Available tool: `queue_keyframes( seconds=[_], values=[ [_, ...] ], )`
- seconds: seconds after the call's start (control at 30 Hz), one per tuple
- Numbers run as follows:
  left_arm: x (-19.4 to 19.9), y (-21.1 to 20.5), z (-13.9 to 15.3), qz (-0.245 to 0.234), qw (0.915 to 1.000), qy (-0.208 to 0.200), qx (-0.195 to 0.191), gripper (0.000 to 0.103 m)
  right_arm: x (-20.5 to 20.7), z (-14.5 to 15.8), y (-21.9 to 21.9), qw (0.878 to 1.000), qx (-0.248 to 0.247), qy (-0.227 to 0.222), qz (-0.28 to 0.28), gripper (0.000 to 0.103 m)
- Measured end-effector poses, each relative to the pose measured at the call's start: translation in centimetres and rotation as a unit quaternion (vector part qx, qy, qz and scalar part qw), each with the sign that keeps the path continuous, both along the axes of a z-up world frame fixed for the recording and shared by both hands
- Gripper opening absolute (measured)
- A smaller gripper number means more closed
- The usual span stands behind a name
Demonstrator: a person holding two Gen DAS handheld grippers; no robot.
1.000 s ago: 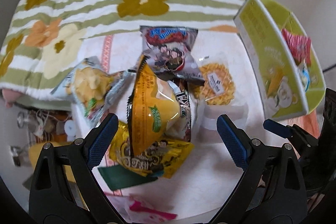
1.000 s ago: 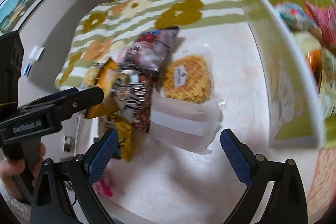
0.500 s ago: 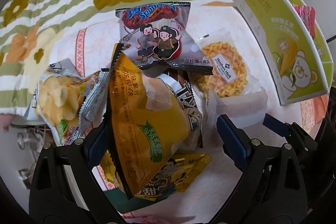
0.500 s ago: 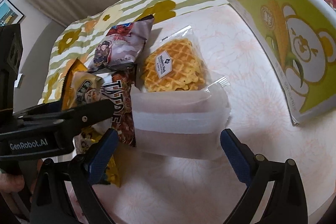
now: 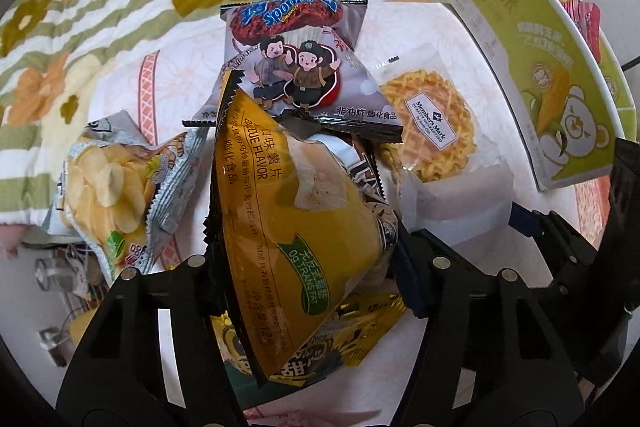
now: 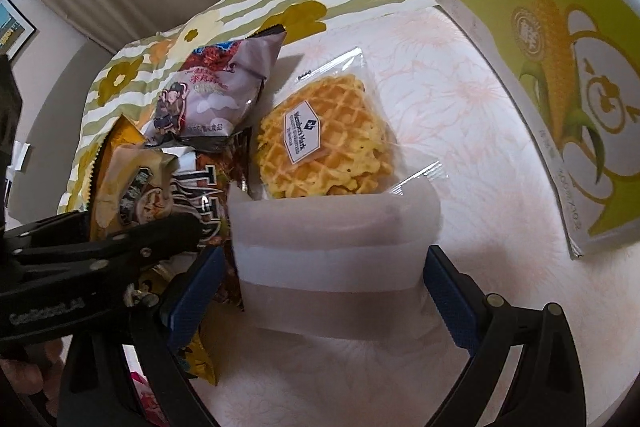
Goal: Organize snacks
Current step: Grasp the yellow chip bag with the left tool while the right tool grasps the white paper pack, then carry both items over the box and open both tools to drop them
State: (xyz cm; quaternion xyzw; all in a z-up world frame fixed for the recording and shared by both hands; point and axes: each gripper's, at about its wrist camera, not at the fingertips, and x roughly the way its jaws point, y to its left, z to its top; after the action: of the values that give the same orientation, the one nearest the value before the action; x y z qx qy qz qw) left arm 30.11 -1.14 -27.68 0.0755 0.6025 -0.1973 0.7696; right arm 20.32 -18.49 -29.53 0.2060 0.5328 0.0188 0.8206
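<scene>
Early stage: most snacks unsorted.
Left gripper (image 5: 304,263) closing on yellow chip bag (image 5: 292,203); right gripper (image 6: 320,291) spread around white packet (image 6: 332,251); few in box (image 5: 532,67).

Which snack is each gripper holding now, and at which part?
The left gripper is closing on the yellow chip bag, across its lower body. The right gripper holds nothing; its open jaws flank the white packet.

We see our left gripper (image 5: 308,255) with black angular arms, silver round screws and a dark blue ribbed pad. Our right gripper (image 6: 324,291) has the same black arms, silver screws and blue ribbed pads (image 6: 450,301). White lettering marks the left gripper's black side.
</scene>
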Motion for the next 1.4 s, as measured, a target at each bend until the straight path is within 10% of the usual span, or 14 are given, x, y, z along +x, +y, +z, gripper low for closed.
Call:
queue_keyframes(
  seconds=[0.47, 0.6, 0.83, 1.4],
  values=[
    [-2.2, 1.8, 3.1, 0.023, 0.999, -0.038, 0.002, 0.058, 0.4, -0.2, 0.8, 0.999, -0.022, -0.001, 0.026, 0.097],
    [-2.7, 2.1, 3.2, 0.028, 0.9988, -0.039, -0.001, 0.058, 0.1, 0.1, 1.1, 0.998, -0.035, -0.005, 0.043, 0.073],
    [-3.4, 2.0, 4.2, 0.03, 0.9982, -0.049, -0.013, 0.058, -1.0, 1.0, 0.6, 0.998, -0.037, -0.008, 0.043, 0.07],
    [-4.3, 1.3, 12.3, 0.033, 0.9881, -0.124, -0.084, 0.058, -2.9, 12.9, -2.2, 0.99, -0.06, -0.124, 0.029, 0.07]
  ],
)
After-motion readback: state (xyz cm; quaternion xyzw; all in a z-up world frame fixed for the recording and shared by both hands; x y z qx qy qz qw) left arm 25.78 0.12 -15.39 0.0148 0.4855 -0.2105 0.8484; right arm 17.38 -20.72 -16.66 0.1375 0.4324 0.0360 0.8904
